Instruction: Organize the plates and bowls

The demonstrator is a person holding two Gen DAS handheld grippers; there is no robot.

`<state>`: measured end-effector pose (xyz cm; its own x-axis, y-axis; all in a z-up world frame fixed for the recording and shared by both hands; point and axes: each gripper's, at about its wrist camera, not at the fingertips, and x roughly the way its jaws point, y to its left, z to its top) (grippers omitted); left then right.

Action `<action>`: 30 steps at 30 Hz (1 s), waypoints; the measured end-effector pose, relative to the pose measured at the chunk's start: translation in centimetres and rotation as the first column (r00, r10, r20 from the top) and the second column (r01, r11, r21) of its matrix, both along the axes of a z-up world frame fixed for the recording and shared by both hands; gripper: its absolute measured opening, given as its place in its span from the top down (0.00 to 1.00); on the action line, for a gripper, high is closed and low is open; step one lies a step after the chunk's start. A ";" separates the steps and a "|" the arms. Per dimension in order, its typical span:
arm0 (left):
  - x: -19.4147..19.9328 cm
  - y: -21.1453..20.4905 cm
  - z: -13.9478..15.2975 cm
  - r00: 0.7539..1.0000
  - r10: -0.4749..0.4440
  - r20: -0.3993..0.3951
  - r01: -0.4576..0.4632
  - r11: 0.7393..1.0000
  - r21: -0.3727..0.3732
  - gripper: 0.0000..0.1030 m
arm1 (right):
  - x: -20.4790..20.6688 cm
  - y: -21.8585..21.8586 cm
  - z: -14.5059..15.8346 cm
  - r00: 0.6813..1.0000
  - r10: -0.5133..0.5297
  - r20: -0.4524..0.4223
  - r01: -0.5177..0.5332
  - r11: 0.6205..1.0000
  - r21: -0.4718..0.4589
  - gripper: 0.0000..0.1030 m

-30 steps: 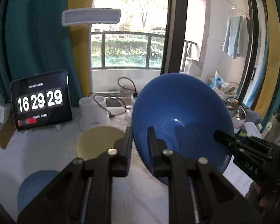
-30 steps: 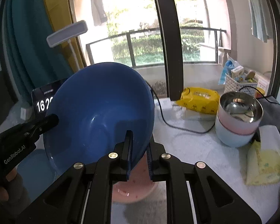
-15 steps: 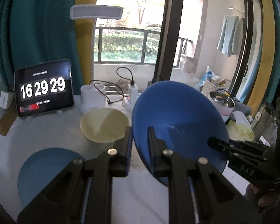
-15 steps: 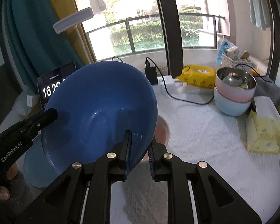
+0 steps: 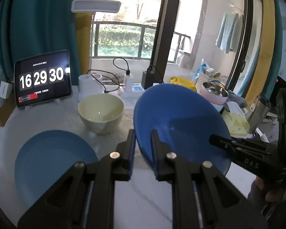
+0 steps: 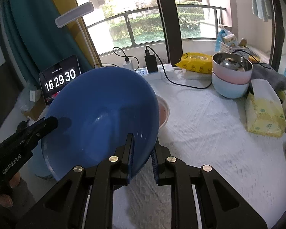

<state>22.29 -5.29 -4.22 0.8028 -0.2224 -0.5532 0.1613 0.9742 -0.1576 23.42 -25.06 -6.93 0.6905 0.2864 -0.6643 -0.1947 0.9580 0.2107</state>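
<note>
Grippers, the left gripper (image 5: 142,150) and right gripper (image 6: 142,150), each pinch opposite rims of the blue bowl (image 5: 179,126), carried tilted above the table (image 6: 209,133) (pink bowl (image 6: 163,110) behind); level it before lowering.

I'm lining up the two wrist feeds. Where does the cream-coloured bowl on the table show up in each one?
Left wrist view: the cream-coloured bowl stands upright on the white table, centre-left, right of the tablet clock and left of the big blue bowl.
Right wrist view: not visible; the big blue bowl fills that side.
Shared landmark: the tablet clock, at the left in both views.
</note>
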 end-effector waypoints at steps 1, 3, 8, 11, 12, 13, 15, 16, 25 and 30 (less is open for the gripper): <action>-0.2 0.0 0.0 1.000 -0.002 -0.003 0.002 1.000 -0.002 0.85 | -0.2 0.0 0.0 1.000 0.001 -0.003 -0.001 1.000 -0.002 0.82; -0.6 0.0 -0.1 1.000 -0.009 -0.008 0.009 1.000 -0.002 0.85 | -0.9 -0.1 -0.2 1.000 0.002 -0.010 -0.002 1.000 -0.002 0.82; -1.4 0.0 -0.7 0.999 -0.030 -0.035 0.030 1.000 0.004 0.85 | -1.6 -0.2 -1.1 0.999 0.004 -0.051 -0.003 1.000 0.009 0.82; -1.7 -0.1 -1.1 0.998 -0.037 -0.053 0.037 0.999 0.007 0.85 | -1.9 -0.3 -1.7 0.996 0.011 -0.083 -0.010 1.000 0.010 0.81; -1.8 -0.1 -1.3 0.998 -0.038 -0.059 0.039 0.999 0.010 0.85 | -2.1 -0.2 -1.9 0.996 0.013 -0.090 -0.012 1.000 0.008 0.81; -1.9 -0.1 -1.5 0.997 -0.039 -0.065 0.040 0.999 0.011 0.85 | -2.2 -0.2 -2.1 0.995 0.012 -0.097 -0.011 1.000 0.008 0.80; -2.1 -0.2 -1.9 0.996 -0.041 -0.079 0.042 0.999 0.013 0.85 | -2.5 -0.1 -2.5 0.994 0.013 -0.112 -0.012 1.000 0.007 0.79; -2.2 -0.2 -2.1 0.995 -0.040 -0.086 0.042 0.999 0.014 0.85 | -2.6 -0.2 -2.7 0.993 0.013 -0.119 -0.012 1.000 0.007 0.79; -2.1 -0.6 -4.2 0.985 -0.060 -0.161 0.065 0.998 0.028 0.84 | -2.6 -0.3 -4.3 0.983 0.014 -0.184 -0.013 1.000 0.007 0.70; -1.6 -0.4 -4.5 0.984 -0.059 -0.171 0.065 0.998 0.028 0.83 | -2.4 -0.2 -4.3 0.984 0.012 -0.179 -0.008 1.000 0.023 0.69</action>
